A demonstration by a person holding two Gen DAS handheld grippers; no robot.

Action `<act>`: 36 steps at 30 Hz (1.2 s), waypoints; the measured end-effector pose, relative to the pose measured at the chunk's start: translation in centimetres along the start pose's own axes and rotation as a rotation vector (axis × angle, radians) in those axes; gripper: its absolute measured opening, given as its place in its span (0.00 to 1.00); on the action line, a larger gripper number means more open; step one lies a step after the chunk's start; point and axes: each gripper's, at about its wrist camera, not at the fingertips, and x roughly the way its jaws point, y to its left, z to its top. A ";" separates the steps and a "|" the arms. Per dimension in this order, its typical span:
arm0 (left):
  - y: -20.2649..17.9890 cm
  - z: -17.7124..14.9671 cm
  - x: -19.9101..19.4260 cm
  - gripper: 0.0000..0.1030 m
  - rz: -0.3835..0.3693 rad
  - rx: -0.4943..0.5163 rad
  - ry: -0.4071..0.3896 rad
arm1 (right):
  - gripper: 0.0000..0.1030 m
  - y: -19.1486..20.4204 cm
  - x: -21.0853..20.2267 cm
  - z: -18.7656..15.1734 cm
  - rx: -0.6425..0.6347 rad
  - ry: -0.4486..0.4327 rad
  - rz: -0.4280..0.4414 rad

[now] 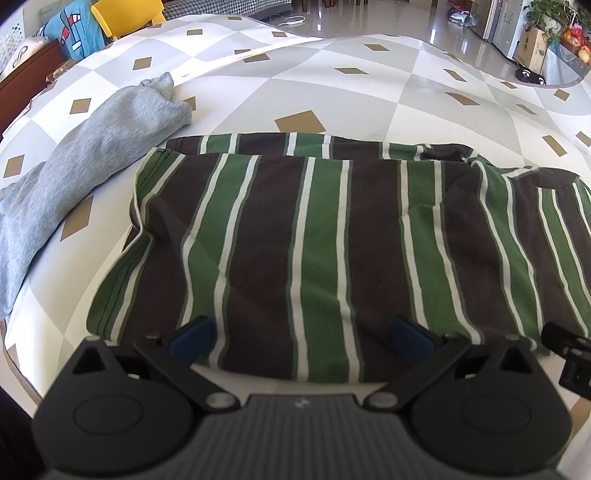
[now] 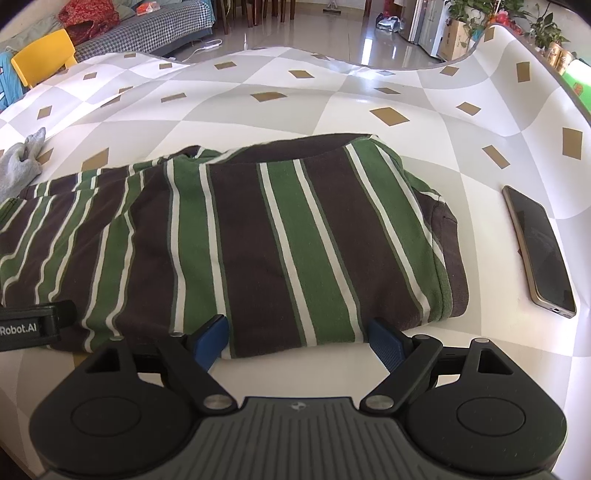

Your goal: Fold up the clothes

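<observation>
The table (image 1: 369,96) is covered with a cloth of white and grey diamonds with small tan patches, and behind it there is a shiny tiled floor, a yellow chair (image 1: 129,16) at the far left and some potted plants (image 2: 469,11) at the far right.

On the near part of the table lies the striped shirt (image 1: 325,236), folded into a wide rectangle. Its stripes are brown, green and white, and they run from the near edge to the far edge. A second layer of the same shirt shows along the far side. To the left of it, just beside its far left corner, lies a grey garment (image 1: 92,155), crumpled and long. To the right of the shirt, a little apart from it, a dark phone (image 2: 539,251) lies flat with the screen up.

The left gripper (image 1: 301,336) is over the near edge of the shirt. Its blue fingers (image 1: 194,334) stand wide apart, and the cloth lies under the gap between them; the pads do not press on it. The right gripper (image 2: 299,339) is at the near right part of the same edge, also with its jaws wide apart and the near hem of the shirt between the two blue pads, not clamped. In the right wrist view a part of the left gripper shows at the left border, close to the shirt.
</observation>
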 end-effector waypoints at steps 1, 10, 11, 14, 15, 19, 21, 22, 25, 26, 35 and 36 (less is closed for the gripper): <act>0.1 0.0 -0.1 1.00 -0.003 -0.004 0.001 | 0.81 0.1 -0.2 0.1 0.003 -0.014 0.016; 2.2 0.8 0.0 1.00 0.001 -0.094 0.005 | 0.81 1.6 -1.2 0.2 -0.033 -0.082 0.103; 2.4 0.9 0.1 1.00 0.002 -0.102 0.008 | 0.81 1.9 -1.1 0.2 -0.040 -0.082 0.112; 2.7 0.9 0.3 1.00 0.007 -0.106 0.009 | 0.81 2.7 -1.0 0.0 -0.068 -0.088 0.130; 2.8 0.9 0.3 1.00 0.010 -0.107 0.009 | 0.81 3.0 -1.0 0.0 -0.080 -0.093 0.135; 3.4 0.9 0.4 1.00 0.012 -0.125 0.008 | 0.81 4.0 -1.2 -0.2 -0.123 -0.116 0.162; 3.5 0.9 0.5 1.00 0.015 -0.124 0.012 | 0.81 4.5 -1.0 -0.3 -0.149 -0.116 0.163; 3.6 0.9 0.6 1.00 0.017 -0.122 0.015 | 0.81 4.8 -0.7 -0.4 -0.162 -0.107 0.150; 3.6 0.7 0.8 1.00 0.030 -0.111 0.020 | 0.81 5.3 0.1 -0.7 -0.195 -0.075 0.118; 3.6 0.7 0.8 1.00 0.031 -0.109 0.021 | 0.81 5.4 0.3 -0.8 -0.200 -0.066 0.115; 4.2 0.4 0.8 1.00 0.038 -0.098 0.017 | 0.81 5.1 0.4 -1.2 -0.183 -0.032 0.132; 4.3 0.4 0.8 1.00 0.038 -0.098 0.016 | 0.81 5.1 0.4 -1.2 -0.185 -0.029 0.136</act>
